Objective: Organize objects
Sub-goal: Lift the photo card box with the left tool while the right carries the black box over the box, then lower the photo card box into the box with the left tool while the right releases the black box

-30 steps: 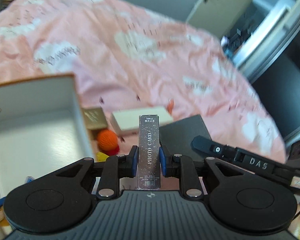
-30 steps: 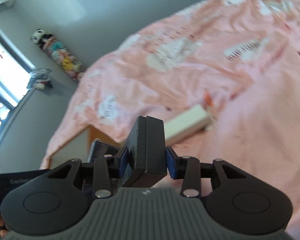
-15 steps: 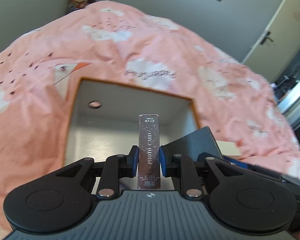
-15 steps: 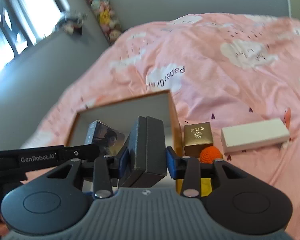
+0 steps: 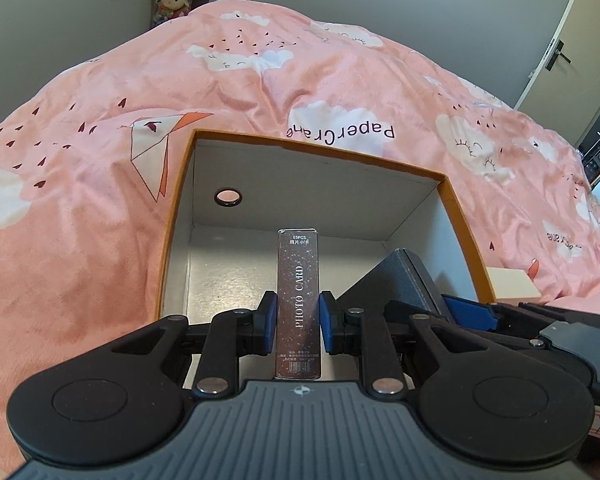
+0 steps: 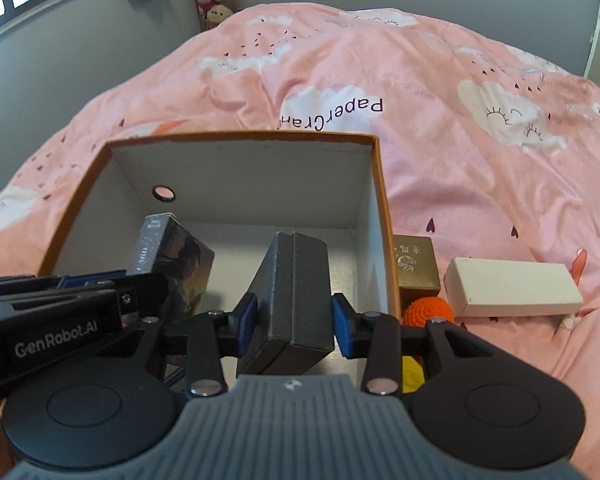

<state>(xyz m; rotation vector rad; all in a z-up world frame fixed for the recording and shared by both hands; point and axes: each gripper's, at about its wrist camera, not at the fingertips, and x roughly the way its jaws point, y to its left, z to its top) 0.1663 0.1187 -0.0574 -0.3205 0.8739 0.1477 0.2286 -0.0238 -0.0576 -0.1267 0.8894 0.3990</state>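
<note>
The left claw point(image 5: 298, 317) grips a slim dark box lettered "PHOTO CARD" point(image 5: 298, 300), upright above the open orange-rimmed white cardboard box point(image 5: 320, 150). The right claw point(image 6: 293, 317), beside an arm marked "GenRobot.AI", clamps a dark grey textured box point(image 6: 292, 300) over the box's bare floor. The pink bedcover point(image 5: 100, 208) reads "PaperCrane".

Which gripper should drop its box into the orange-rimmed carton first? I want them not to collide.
Probably the left. Its photo card box already hangs over the carton's bare floor, while the right gripper's dark box sits close to the right wall.
</note>
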